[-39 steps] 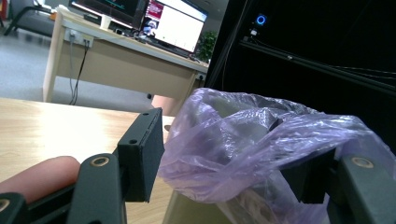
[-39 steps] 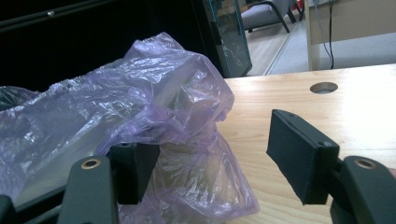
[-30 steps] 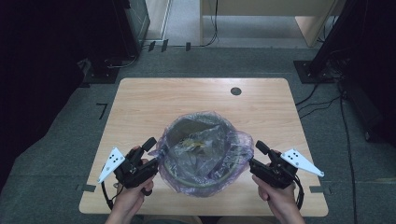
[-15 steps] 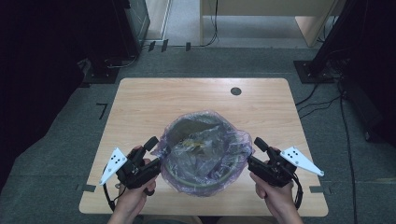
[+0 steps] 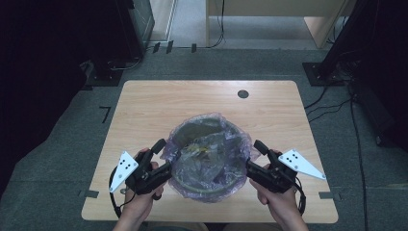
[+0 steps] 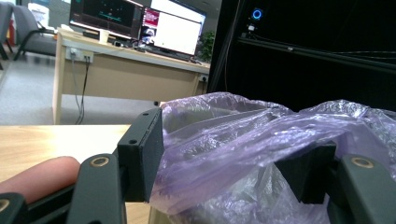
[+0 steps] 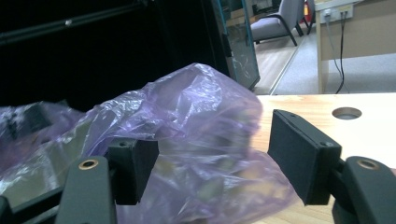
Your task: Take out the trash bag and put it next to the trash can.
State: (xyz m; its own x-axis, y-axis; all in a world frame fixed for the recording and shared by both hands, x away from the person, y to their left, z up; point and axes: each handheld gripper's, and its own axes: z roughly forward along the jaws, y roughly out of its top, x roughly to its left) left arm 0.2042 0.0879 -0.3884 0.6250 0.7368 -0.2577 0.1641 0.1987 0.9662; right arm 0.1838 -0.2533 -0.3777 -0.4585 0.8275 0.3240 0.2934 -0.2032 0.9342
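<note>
Bagged bin point(image 5: 208, 159) blocks the table's point(image 5: 144, 106) near middle — far half lies open past it.

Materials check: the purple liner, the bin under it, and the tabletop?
Liner: thin plastic film, likely polyethylene; translucent purple, crinkled, with glossy highlights. Bin: round and dark, seen only through the film; plastic or metal, can't tell. Tabletop: pale wood-grain finish, matte, probably laminate over board; round cable hole near the far edge.
</note>
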